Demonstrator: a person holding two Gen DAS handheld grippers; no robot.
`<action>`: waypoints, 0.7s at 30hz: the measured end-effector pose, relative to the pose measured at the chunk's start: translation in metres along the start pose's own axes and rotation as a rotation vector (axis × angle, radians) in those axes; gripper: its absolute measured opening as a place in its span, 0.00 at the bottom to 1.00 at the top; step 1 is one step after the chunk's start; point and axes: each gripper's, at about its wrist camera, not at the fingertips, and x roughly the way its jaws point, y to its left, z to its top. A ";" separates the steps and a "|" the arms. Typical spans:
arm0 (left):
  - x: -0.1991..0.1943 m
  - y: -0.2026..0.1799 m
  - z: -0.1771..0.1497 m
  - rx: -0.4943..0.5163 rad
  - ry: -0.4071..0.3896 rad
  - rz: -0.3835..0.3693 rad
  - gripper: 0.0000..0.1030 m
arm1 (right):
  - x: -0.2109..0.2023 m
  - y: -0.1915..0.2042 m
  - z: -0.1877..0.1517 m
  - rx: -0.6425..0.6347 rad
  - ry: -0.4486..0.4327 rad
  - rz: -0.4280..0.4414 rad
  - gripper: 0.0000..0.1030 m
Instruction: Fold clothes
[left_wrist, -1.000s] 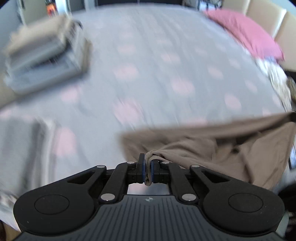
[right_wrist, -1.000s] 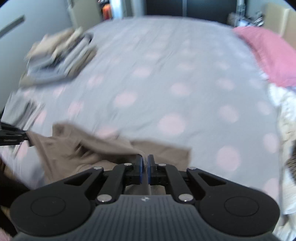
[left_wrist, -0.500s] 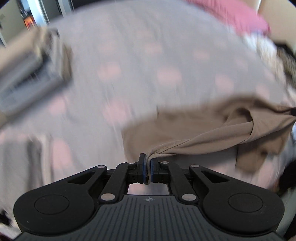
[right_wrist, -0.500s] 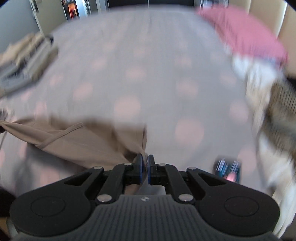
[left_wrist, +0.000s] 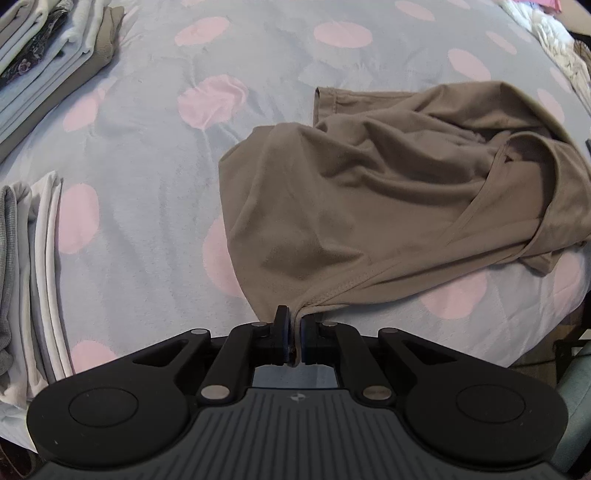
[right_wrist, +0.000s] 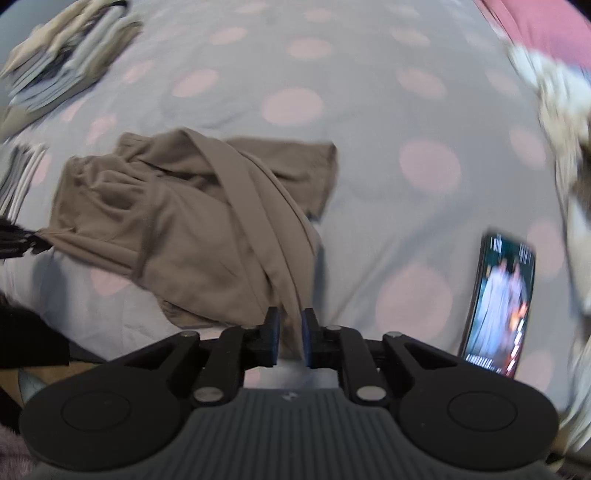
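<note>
- Left gripper (left_wrist: 294, 334): black plastic arms, ribbed grey housing behind; pads pressed together, pinching a stitched hem of the brown garment (left_wrist: 388, 192).
- Right gripper (right_wrist: 289, 338): same build; jaws opening, with a band of the brown garment (right_wrist: 192, 229) between the pads, which stand slightly clear of it.
- Brown garment: thin, matte, stretchy knit; lies crumpled on the bed (left_wrist: 155, 155), near its front edge, between the two grippers. Folds bunch in the middle; one flat hemmed panel extends toward the far side.
- Bed cover: soft grey fabric, lightly wrinkled, printed with pink round spots.
- Phone (right_wrist: 498, 306): flat, dark-edged, screen lit, on the bed to the right of the right gripper; its writing is too blurred to read.
- Folded pile (left_wrist: 29, 280): grey and white cloth, left edge.
- Folded stack (left_wrist: 55, 62): beige, grey and one dark floral layer, far left.
</note>
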 end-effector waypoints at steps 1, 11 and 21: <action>0.002 -0.001 0.001 0.004 0.001 0.005 0.03 | -0.003 0.003 0.006 -0.033 -0.014 0.007 0.16; 0.006 -0.003 -0.001 0.016 -0.017 0.015 0.03 | 0.023 0.049 0.062 -0.358 -0.053 0.125 0.29; -0.002 0.003 0.001 -0.013 -0.053 0.007 0.03 | 0.058 0.062 0.074 -0.387 0.021 0.171 0.07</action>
